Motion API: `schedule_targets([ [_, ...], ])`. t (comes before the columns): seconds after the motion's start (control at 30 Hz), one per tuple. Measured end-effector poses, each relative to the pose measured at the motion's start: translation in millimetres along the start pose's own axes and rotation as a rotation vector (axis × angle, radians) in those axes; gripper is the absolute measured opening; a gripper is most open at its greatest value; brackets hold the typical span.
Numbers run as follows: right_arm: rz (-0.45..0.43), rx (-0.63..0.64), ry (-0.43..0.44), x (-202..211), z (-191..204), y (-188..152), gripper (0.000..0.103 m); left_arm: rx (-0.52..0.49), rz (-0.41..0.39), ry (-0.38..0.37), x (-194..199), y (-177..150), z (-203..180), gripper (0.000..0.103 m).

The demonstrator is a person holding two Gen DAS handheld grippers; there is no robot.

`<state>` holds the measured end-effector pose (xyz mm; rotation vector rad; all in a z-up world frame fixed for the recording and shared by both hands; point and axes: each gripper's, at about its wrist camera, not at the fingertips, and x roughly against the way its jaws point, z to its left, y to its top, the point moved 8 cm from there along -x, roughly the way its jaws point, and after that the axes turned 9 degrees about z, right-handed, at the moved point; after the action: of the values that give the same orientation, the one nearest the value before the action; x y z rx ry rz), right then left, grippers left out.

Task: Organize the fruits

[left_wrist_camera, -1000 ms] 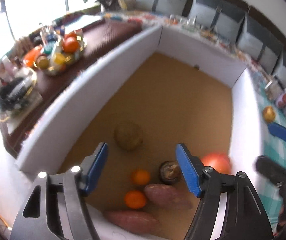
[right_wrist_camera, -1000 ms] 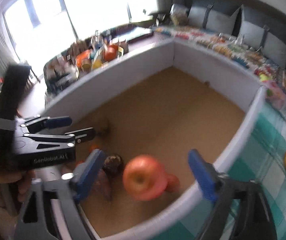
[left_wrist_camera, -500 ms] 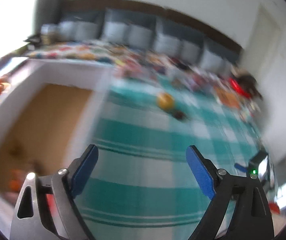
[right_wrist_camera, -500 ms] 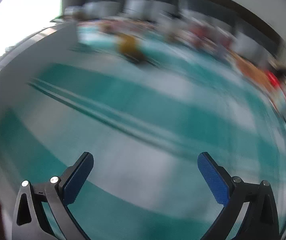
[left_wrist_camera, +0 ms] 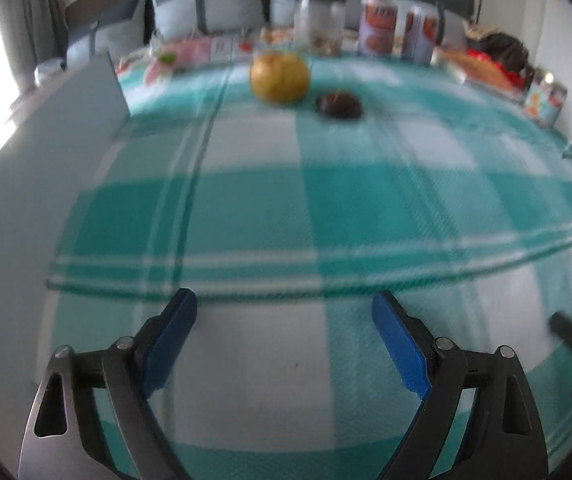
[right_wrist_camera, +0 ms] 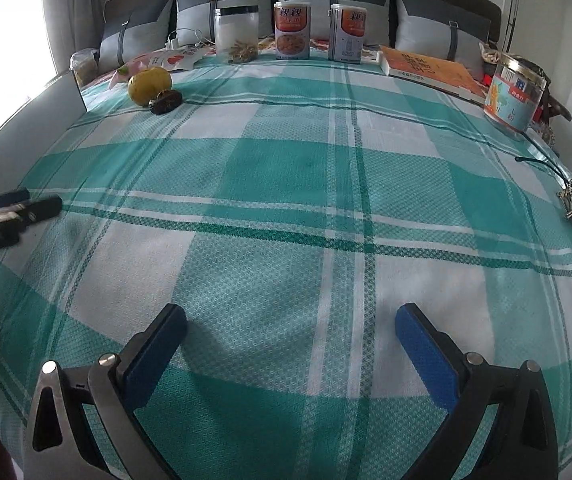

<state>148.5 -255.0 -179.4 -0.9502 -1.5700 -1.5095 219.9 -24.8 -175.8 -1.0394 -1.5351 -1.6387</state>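
Both tools, left tool (left_wrist_camera: 283, 308) and right tool (right_wrist_camera: 290, 322), wide-jawed, empty, angled down over checked cloth (right_wrist_camera: 286, 184)

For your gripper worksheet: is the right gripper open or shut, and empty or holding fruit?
Open and empty: the right gripper has its blue pads apart over bare checked cloth.

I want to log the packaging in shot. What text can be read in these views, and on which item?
"親親": orange-labelled can, at the top of its label.
Second can: similar red characters, too small to confirm.
Orange book: cover print too small to read.
Round tub: characters illegible.
Left wrist view: everything too blurred.
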Motion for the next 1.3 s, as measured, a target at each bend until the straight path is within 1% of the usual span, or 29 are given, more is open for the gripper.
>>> schedule_targets([
  [0.07,0.000,0.000,0.000,-0.2,0.0,-0.2,0.103,0.021,0.001,-0.019,1.3,-3.2,3.5,0.093],
  [0.2,0.000,0.000,-0.001,-0.3,-0.1,-0.4,0.103,0.006,0.007,-0.001,-0.2,-3.6,0.8,0.095],
  [1.3,0.000,0.000,0.000,-0.6,0.1,0.2,0.103,0.010,0.006,-0.005,-0.1,-4.6,2.4,0.096],
])
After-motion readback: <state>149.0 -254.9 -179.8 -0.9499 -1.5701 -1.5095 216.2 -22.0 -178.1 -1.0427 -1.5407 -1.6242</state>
